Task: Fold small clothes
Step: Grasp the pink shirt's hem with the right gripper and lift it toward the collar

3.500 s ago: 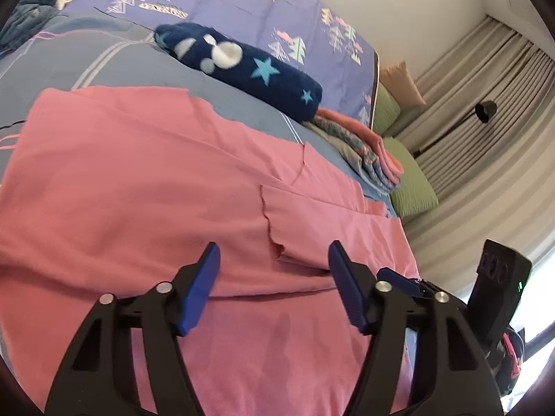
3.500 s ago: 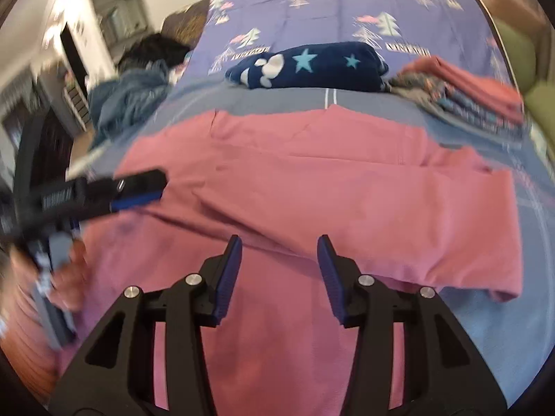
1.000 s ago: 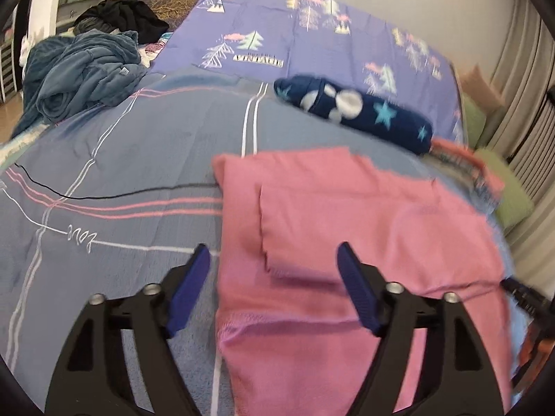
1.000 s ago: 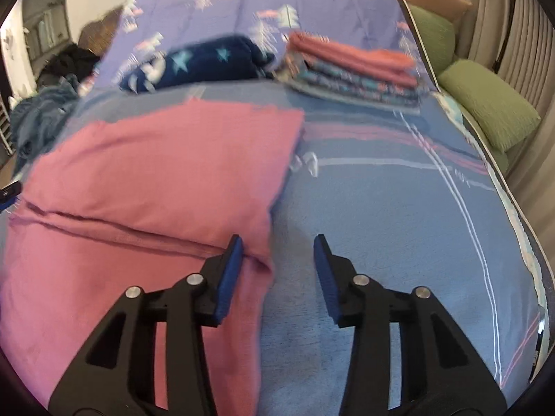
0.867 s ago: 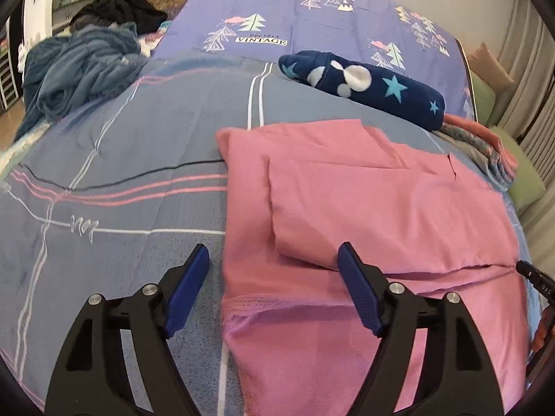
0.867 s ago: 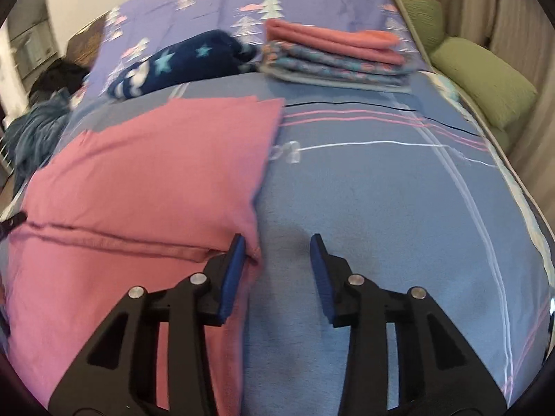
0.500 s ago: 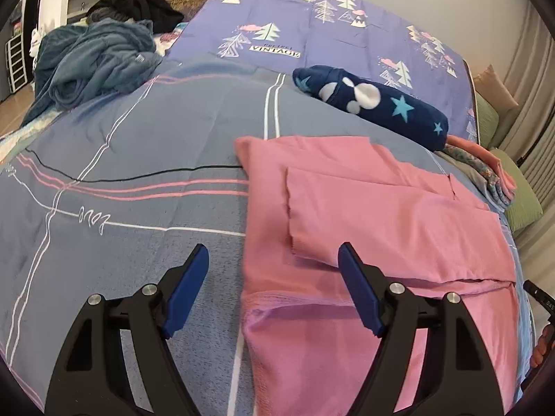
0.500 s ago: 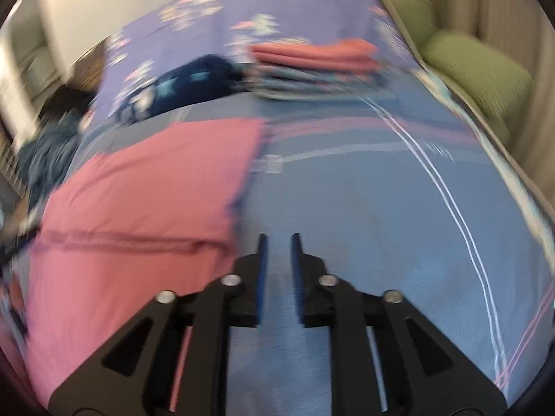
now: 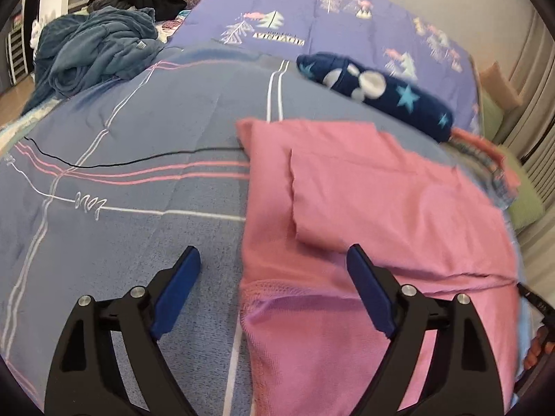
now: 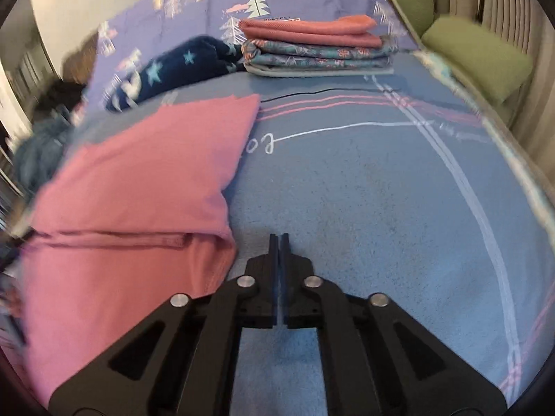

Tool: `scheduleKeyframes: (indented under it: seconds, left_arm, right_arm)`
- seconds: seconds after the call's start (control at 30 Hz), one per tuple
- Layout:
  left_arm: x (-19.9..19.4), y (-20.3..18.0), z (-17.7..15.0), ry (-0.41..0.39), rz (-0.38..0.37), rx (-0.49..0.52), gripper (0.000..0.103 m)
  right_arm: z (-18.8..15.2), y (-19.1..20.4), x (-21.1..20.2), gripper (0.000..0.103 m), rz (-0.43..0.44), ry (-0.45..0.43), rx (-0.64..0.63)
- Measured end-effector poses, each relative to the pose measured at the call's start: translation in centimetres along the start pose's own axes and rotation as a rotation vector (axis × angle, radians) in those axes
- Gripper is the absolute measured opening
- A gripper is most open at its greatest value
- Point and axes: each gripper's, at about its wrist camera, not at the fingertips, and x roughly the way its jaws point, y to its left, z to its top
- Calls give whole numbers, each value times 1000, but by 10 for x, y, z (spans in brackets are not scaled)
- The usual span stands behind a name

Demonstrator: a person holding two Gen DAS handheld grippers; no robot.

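Observation:
A pink garment [image 9: 374, 208] lies flat on the blue bed cover, with one part folded over its far half. My left gripper [image 9: 274, 277] is open above the garment's left hem; one finger is over the cover, the other over the cloth. In the right wrist view the garment [image 10: 138, 173] lies to the left. My right gripper [image 10: 279, 239] is shut and empty, over bare cover just right of the garment's right edge.
A stack of folded clothes [image 10: 312, 45] sits at the far side. A navy star-patterned roll [image 9: 374, 86] lies behind the garment. A blue blanket heap [image 9: 93, 48] is at far left. Green cushions [image 10: 475, 55] flank the bed's right edge.
My right gripper has closed on nothing and moved right, off the garment's edge. My left gripper stayed open and held nearly still at the left hem.

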Motion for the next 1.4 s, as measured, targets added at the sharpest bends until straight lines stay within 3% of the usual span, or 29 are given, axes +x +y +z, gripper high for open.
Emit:
scheduleKeyframes:
  seconds: [0.17,0.33,0.43,0.57,0.6,0.67,0.7,0.83,0.93,1.0,1.03,1.07,1.1,1.17,1.2,1.23,1.27,1.33,1.4]
  left_arm:
    - [-1,4,21,-26,-21,-21,87]
    - [34,11,48,63,-76,-62,87]
    - [50,18,58,72,-103,-112,87]
    - [67,26,68,53,-148,-202,85]
    - [69,27,70,44,-155,-217,75]
    - [74,26,76,35,-166,-220,13]
    - [79,27,78,59,-178,-228,7]
    - [78,24,79,19,-177,-162,6]
    - [74,25,80,2,-201,-157,8]
    - [71,26,81,7,-213,-149,27]
    - [72,27,82,27,-218,-162,60]
    - [72,29,82,34,-220,-177,72]
    - [74,30,83,43,-222,-187,72]
    - [81,26,85,61,-219,-178,70]
    - [85,23,84,62,-198,-163,64]
    - [87,16,84,50,-151,-130,37]
    - [89,13,85,48,-133,-114,6]
    - [87,10,89,46,-181,-141,6]
    - [74,1,95,-6,-154,-100,6]
  right_arm:
    - [28,-8,4,30,126,-3,53]
    - [67,7,35,44,213,24,72]
    - [87,9,60,60,272,67,106]
    - [105,10,89,65,266,63,130]
    - [107,13,92,47,264,48,124]
    - [109,21,99,9,267,40,90]
    - [108,20,101,8,262,30,102]
    - [107,17,106,8,263,17,92]
    - [109,15,104,17,300,36,93]
    - [114,8,103,46,370,65,124]
    - [117,7,103,53,400,77,133]
    - [121,6,106,61,432,99,134]
    - [124,7,108,64,448,116,130]
    - [128,15,115,64,458,143,94]
    - [128,21,117,57,445,146,65]
    - [127,30,119,47,408,139,17]
    - [127,37,120,14,360,134,-18]
    - [129,42,117,10,317,125,1]
    - [134,41,102,9,311,69,18]
